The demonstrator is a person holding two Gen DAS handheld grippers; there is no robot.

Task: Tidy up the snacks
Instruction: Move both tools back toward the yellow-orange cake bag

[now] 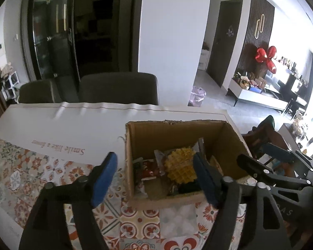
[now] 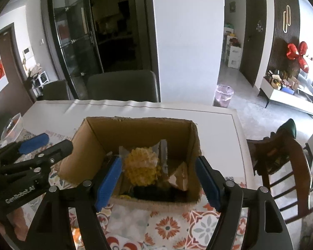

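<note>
An open cardboard box [image 1: 177, 123] [image 2: 135, 119] stands on the patterned tablecloth [image 1: 58, 173] and holds several snack packets. On top lies a yellow waffle snack [image 1: 180, 164] [image 2: 141, 166] in clear wrap. A red packet [image 1: 148, 169] lies to its left and a brown packet [image 2: 180, 177] to its right. My left gripper [image 1: 154, 160] hangs open at the box's near left corner with nothing between its blue pads. My right gripper [image 2: 159, 162] hangs open over the box's near wall, also empty. Each gripper shows in the other's view: the right gripper [image 1: 271, 166], the left gripper [image 2: 31, 152].
A white sheet with printed script [image 1: 73, 125] covers the far half of the table. Two grey chairs [image 1: 119, 89] stand behind the table, and a wooden chair [image 2: 285, 162] stands at its right end. A clear bowl [image 2: 12, 125] sits at the far left.
</note>
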